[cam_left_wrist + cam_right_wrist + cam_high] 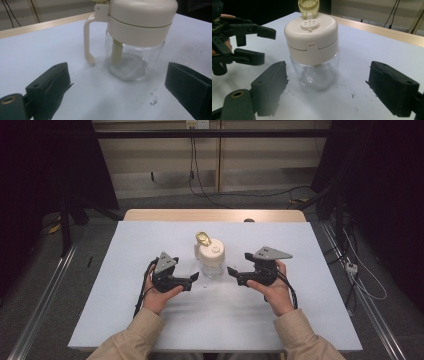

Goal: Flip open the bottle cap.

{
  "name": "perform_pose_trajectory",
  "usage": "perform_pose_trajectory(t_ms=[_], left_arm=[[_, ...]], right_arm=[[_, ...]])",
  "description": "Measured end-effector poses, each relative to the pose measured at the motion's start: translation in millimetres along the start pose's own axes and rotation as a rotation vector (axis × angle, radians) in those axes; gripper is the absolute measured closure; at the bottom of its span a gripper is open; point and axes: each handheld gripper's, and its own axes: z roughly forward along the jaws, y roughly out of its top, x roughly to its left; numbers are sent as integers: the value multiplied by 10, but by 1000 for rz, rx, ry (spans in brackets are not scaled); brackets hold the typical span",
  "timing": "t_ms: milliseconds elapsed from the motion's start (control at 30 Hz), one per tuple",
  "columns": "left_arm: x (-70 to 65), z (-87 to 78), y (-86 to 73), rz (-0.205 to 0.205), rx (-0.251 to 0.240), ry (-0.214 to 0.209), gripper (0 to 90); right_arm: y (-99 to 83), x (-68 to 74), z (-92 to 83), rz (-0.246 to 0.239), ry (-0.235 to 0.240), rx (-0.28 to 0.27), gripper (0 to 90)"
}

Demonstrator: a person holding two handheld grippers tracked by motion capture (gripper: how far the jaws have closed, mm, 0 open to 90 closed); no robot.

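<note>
On a white table [125,320], the left hand-held gripper [194,278] rests with its jaws spread, just left of a clear glass jar [211,257]. The jar stands upright mid-table, its cream lid's flip cap [308,7] raised. To its right, the right hand-held gripper [237,265] is likewise spread, touching nothing.

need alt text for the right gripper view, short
A clear glass jar with a cream lid, its small flip cap standing open over shaker holes, sits on a white table between the right gripper and its open black jaws. The left gripper, also open, is at the left.
</note>
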Motion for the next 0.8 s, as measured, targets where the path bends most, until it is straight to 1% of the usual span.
perform_pose_trajectory(t_ms=[33,100,167,300,333,500,533,600,733,800], left_arm=[[14,-22,-7,4,0,6,54],[29,-60,-21,-9,-3,-1,54],[42,-101,-27,5,-5,5,53],[72,-158,-48,-7,-6,-4,51],[74,-170,-50,-7,-10,-8,51],[85,-238,-61,9,-19,-7,50],[85,-248,-67,-2,-21,-8,50],[102,-271,-75,0,-20,-9,50],[137,-307,-99,-6,-11,-33,49],[140,-328,-107,-10,-8,-35,49]], right_arm=[[-12,1,-11,5,2,1,145],[-38,0,-25,-1,-4,7,142],[-60,-3,-41,-4,0,7,140],[-98,1,-81,-1,-6,3,137],[-107,-1,-92,-8,-12,5,135],[-163,3,-137,-13,-11,10,132],[-175,4,-146,-11,-11,10,132],[-195,0,-161,-11,-15,9,131],[-225,-9,-198,-12,-19,9,129],[-241,-12,-213,-14,-23,11,128]])
